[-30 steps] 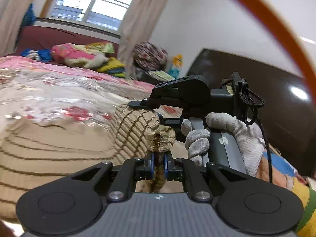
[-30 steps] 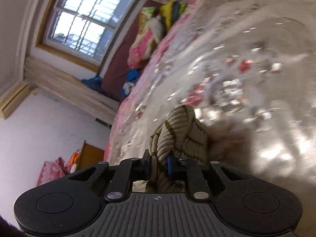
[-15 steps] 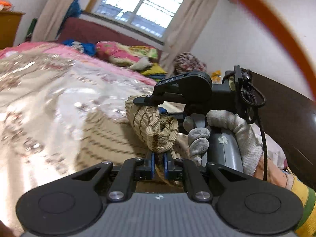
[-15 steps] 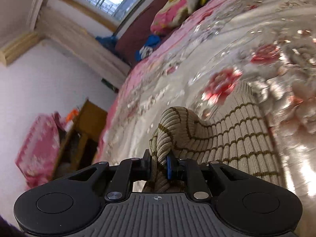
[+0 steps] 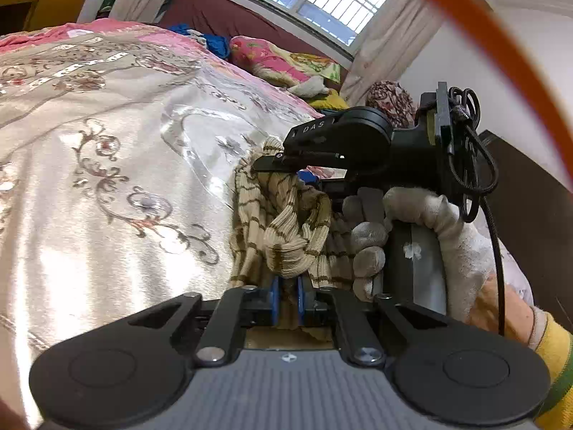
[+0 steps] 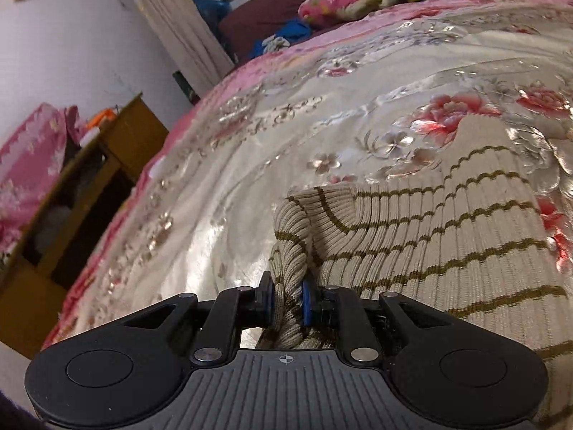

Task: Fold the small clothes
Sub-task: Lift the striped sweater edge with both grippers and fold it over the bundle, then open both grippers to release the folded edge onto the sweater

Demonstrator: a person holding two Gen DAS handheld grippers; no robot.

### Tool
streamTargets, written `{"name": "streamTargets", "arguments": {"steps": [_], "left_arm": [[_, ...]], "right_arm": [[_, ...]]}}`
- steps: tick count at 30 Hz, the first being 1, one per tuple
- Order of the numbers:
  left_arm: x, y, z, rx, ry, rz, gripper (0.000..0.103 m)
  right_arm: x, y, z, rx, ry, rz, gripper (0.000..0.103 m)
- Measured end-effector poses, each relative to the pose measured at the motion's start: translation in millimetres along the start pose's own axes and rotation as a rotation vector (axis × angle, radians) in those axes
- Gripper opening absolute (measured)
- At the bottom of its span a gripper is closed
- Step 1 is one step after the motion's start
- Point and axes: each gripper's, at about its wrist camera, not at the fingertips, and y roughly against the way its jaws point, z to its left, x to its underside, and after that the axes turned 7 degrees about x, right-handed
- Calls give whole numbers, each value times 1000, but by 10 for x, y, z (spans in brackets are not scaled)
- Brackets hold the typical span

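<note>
A beige ribbed knit garment with thin brown stripes (image 6: 447, 222) lies partly spread on the floral bedspread (image 6: 286, 125). My right gripper (image 6: 288, 301) is shut on a bunched edge of it, with the rest stretching away to the right. My left gripper (image 5: 286, 297) is shut on another bunched part of the same garment (image 5: 286, 229). In the left wrist view the right gripper's body (image 5: 358, 143) and its gloved hand (image 5: 422, 222) are just beyond the cloth, close to my left gripper.
The shiny bedspread (image 5: 107, 161) fills the left. Pillows and piled clothes (image 5: 283, 64) lie at the far side under the window. A dark headboard (image 5: 530, 215) stands at the right. A wooden cabinet (image 6: 89, 179) stands beside the bed.
Both grippers have swung with the garment held between them. The left view has turned from over the cloth toward the bare bedspread; more of the garment now lies spread flat by the right gripper.
</note>
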Motion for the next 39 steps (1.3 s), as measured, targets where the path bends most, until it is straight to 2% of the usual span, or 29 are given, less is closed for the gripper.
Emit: {"name": "streamTargets", "arguments": {"steps": [4,7,12,15,18,21,23,25,27,30,33,35,39], "left_arm": [[-10,102,22,-16,22,-22,17],[-3,165,-36,-50,-17,-47,17],[3,307,-147,-106,-75,-97,18],[2,388,-281,-121,-125,-123,18],[-42,249,-511,-104,-240,-111,19],[-124,-16,-630,-55,-299,-72,20],[-162,-193,-640,-60,-324,-50,20],[-175,-362,-604,-101,-354,-25,20],[-181,-494,-494,-176,-363,4,20],[-198,-555,-253,-224,-312,46,18],[-196,-577,-170,-238,-322,56,18],[-208,-599,-171,-243,-331,65,18],[-229,-583,-143,-247,-331,75,19]], "right_arm": [[-8,2,83,-18,6,15,24],[-36,13,64,-65,-15,33,33],[-86,150,-14,-156,-57,53,39],[-138,343,-96,-205,-63,42,39],[-187,647,-222,-207,-40,-1,39],[-169,941,-386,-164,-6,-30,39],[-108,1122,-523,-128,24,-44,39],[-5,1253,-661,-91,45,-47,39],[128,1334,-788,-50,65,-37,39],[351,1341,-973,-15,77,3,39],[597,1189,-1120,-5,67,95,39],[732,1049,-1181,17,54,136,35],[791,1056,-1172,12,50,118,34]]}}
